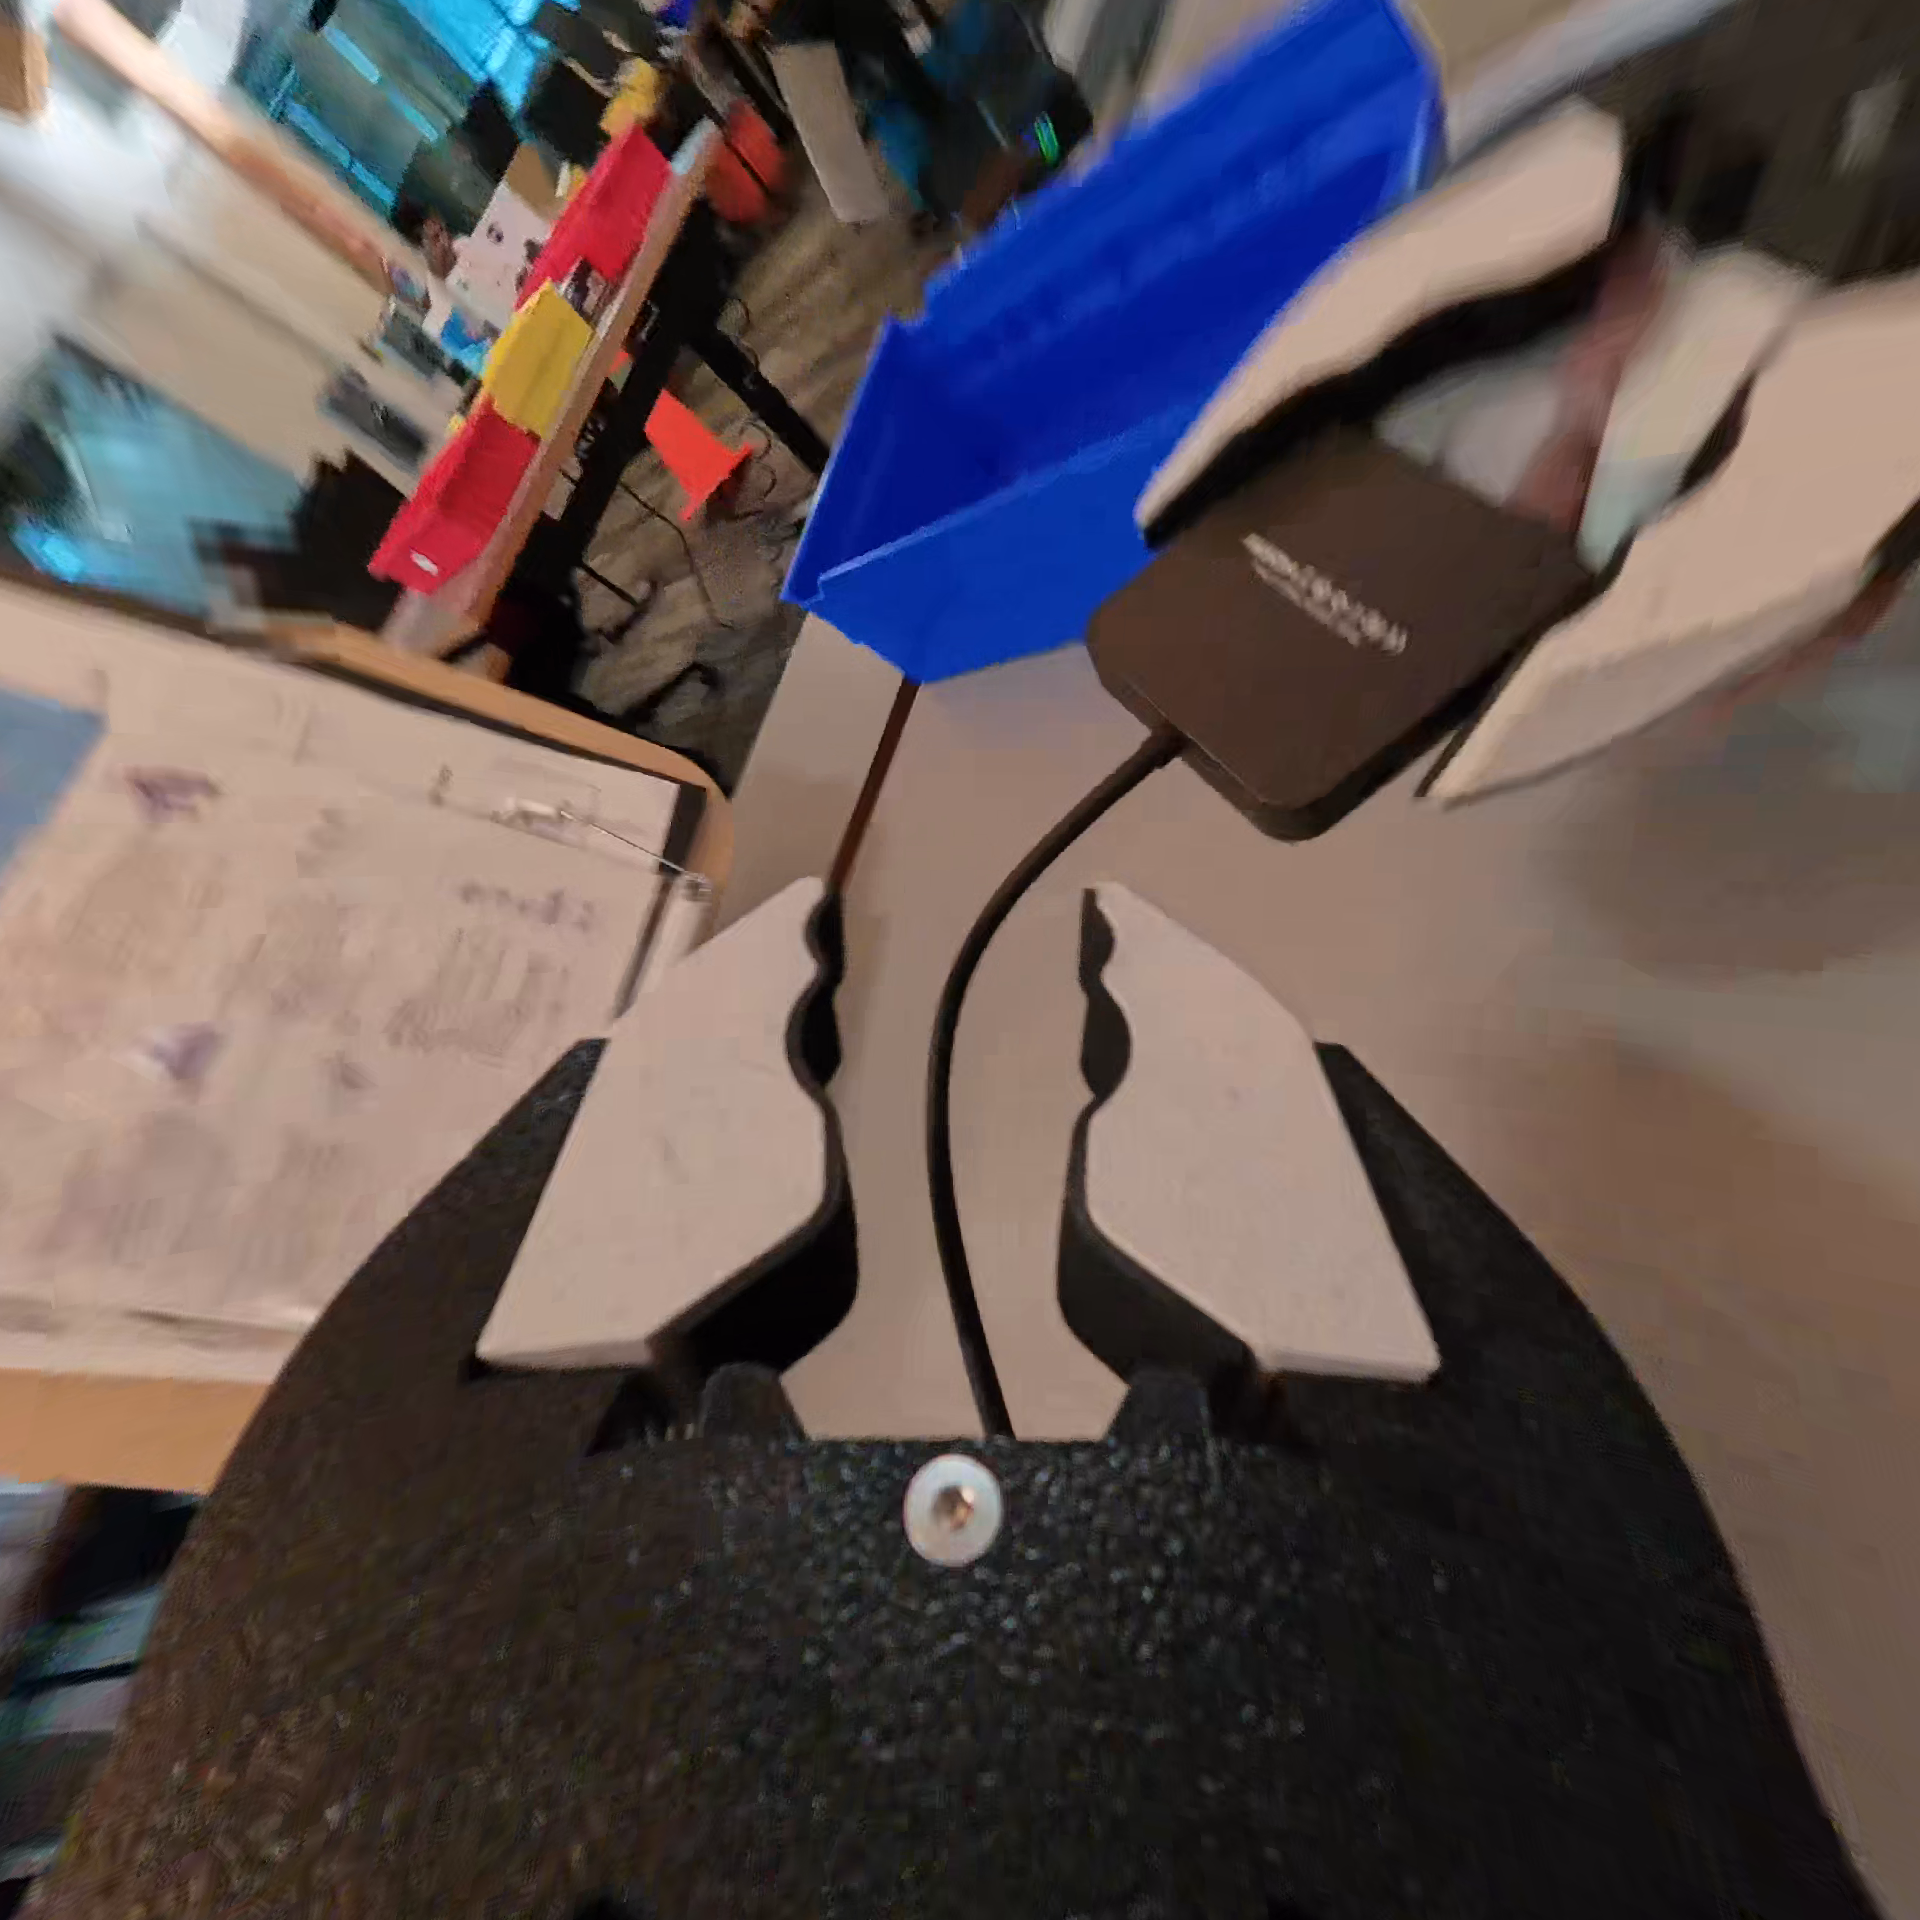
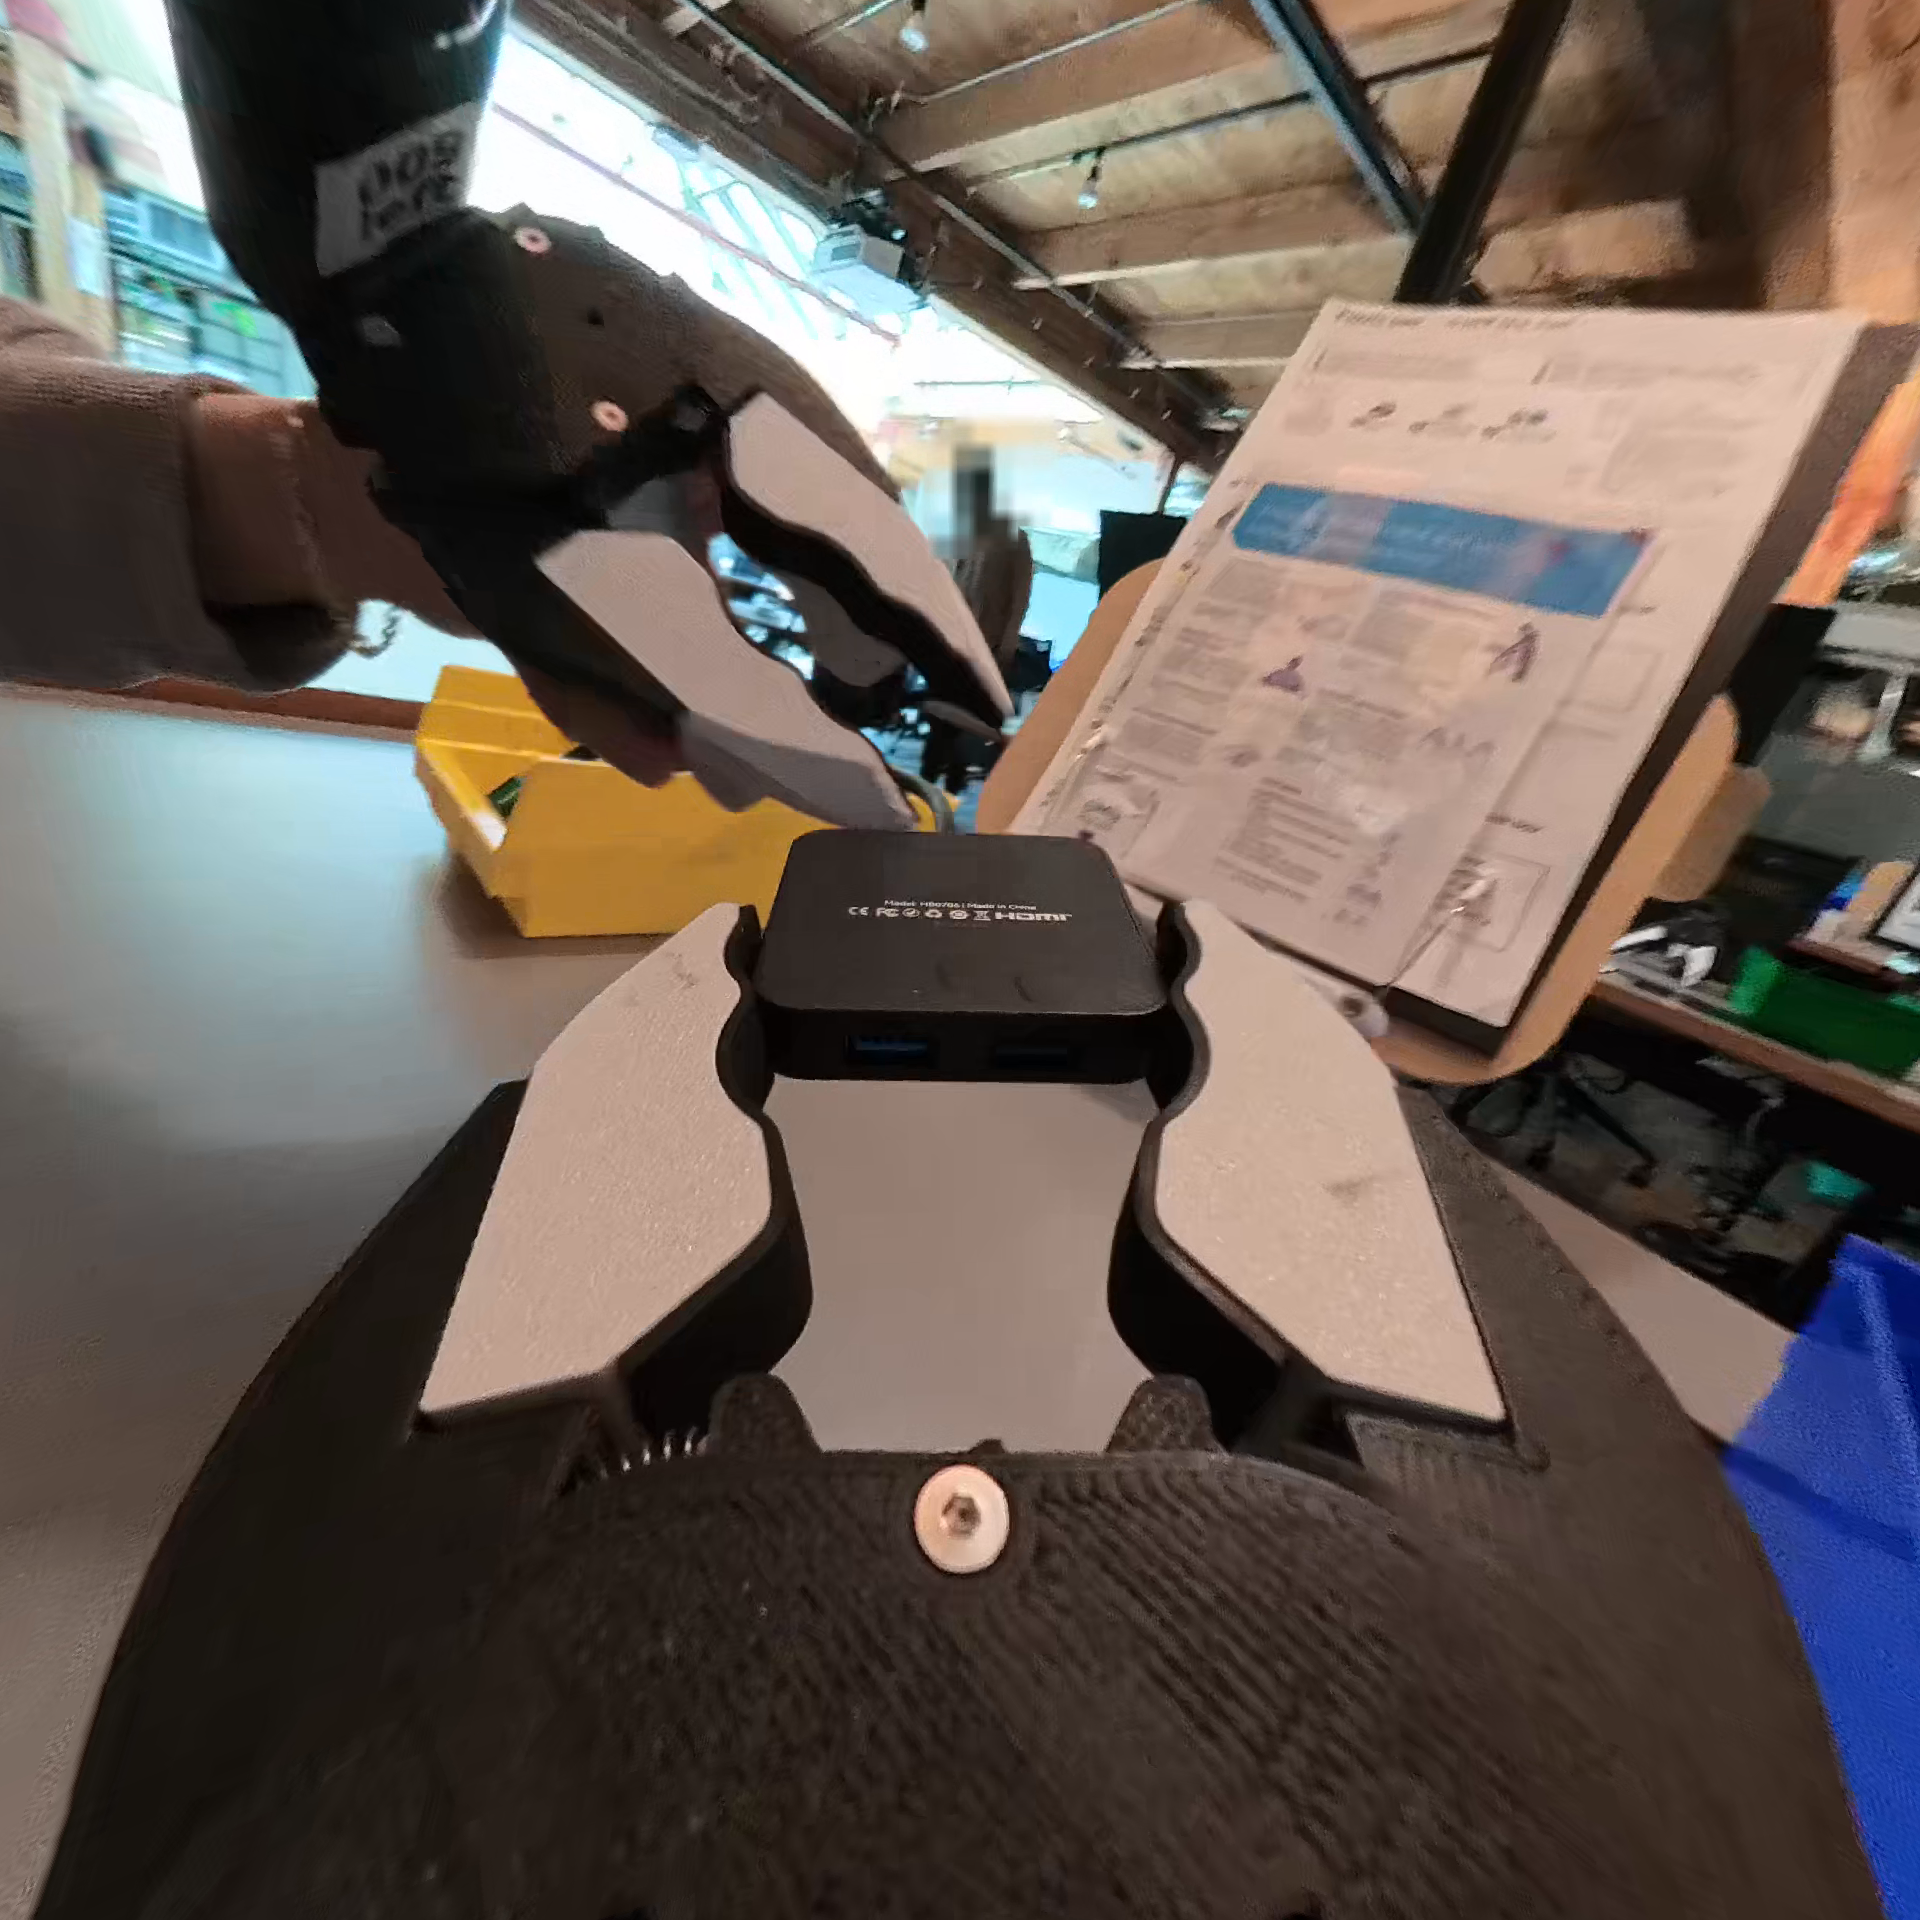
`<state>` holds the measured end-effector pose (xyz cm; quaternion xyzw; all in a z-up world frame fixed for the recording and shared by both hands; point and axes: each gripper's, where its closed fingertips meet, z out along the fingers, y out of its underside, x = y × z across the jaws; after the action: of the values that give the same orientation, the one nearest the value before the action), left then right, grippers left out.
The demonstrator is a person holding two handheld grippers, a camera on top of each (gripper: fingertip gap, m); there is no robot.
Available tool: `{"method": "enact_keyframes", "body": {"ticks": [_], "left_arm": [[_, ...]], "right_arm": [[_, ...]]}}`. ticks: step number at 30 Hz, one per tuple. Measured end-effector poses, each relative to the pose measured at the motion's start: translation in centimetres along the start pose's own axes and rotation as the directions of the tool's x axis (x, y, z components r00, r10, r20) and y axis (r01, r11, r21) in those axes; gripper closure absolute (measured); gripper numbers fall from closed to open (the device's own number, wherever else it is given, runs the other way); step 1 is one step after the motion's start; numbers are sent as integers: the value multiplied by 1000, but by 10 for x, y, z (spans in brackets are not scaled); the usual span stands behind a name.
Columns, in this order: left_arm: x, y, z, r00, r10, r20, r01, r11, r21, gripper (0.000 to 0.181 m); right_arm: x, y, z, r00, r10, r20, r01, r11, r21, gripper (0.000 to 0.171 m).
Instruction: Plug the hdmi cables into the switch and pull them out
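- Left wrist view: the left gripper [image 1: 956,914] has its jaws spread and empty over the bench [image 1: 1558,1091]. A black cable [image 1: 961,997] runs between them from the switch [image 1: 1340,634], which sits ahead, pinched by the right gripper [image 1: 1351,623] beside a blue bin [image 1: 1091,416].
- Right wrist view: the right gripper [image 2: 958,920] has its jaws pinching the black switch [image 2: 961,935] by its sides, two empty ports facing the camera. Beyond it the left gripper [image 2: 951,758] is spread, near a yellow bin [image 2: 613,862].

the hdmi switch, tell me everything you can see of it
The switch is a small flat black box with rounded corners, matte plastic by its look, small pale print on top. Two empty ports show on the near edge. The right gripper clamps its sides, off the table. A thin black cable leaves its far end.
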<state>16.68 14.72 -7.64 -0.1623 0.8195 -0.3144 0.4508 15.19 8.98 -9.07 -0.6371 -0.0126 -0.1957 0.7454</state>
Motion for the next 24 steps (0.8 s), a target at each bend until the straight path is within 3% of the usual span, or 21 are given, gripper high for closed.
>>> {"method": "enact_keyframes", "body": {"ticks": [1, 3, 5, 7, 12, 15, 16, 18, 21, 24], "left_arm": [[-3, -6, -8, 988, -156, -20, 157, 986, 52, 132], [-10, -18, -26, 891, -449, -62, 453, 876, 169, 129], [-15, -18, -41, 801, -597, -47, 588, 769, 251, 126], [4, -16, -44, 675, -722, -154, 733, 632, 250, 126], [54, -15, -18, 225, -823, -521, 962, 271, -13, 119], [67, -29, -9, 48, -738, -673, 968, 199, -150, 131], [71, -35, -10, 19, -702, -712, 964, 203, -174, 138], [72, -36, -2, 42, -705, -708, 963, 216, -158, 160], [72, -34, 2, 64, -709, -702, 963, 229, -144, 165], [69, -18, 8, 232, -740, -632, 935, 348, -64, 167]], "right_arm": [[5, -4, -2, 999, -17, -30, 18, 1000, 11, 98], [13, -10, -7, 995, -60, -81, 62, 998, 22, 98], [21, -11, -9, 982, -115, -150, 119, 993, 14, 98], [24, -13, -10, 970, -153, -186, 158, 987, 7, 98], [11, -15, -4, 966, -195, -168, 203, 979, 29, 99], [-4, -12, 3, 968, -222, -121, 226, 974, 24, 99], [-7, -9, 5, 966, -235, -110, 238, 971, 17, 99], [-11, -8, 6, 965, -244, -95, 247, 969, 21, 99], [-10, -5, 6, 972, -216, -90, 219, 975, 30, 99], [-14, 13, 7, 982, -187, -9, 187, 982, -18, 98]]}}
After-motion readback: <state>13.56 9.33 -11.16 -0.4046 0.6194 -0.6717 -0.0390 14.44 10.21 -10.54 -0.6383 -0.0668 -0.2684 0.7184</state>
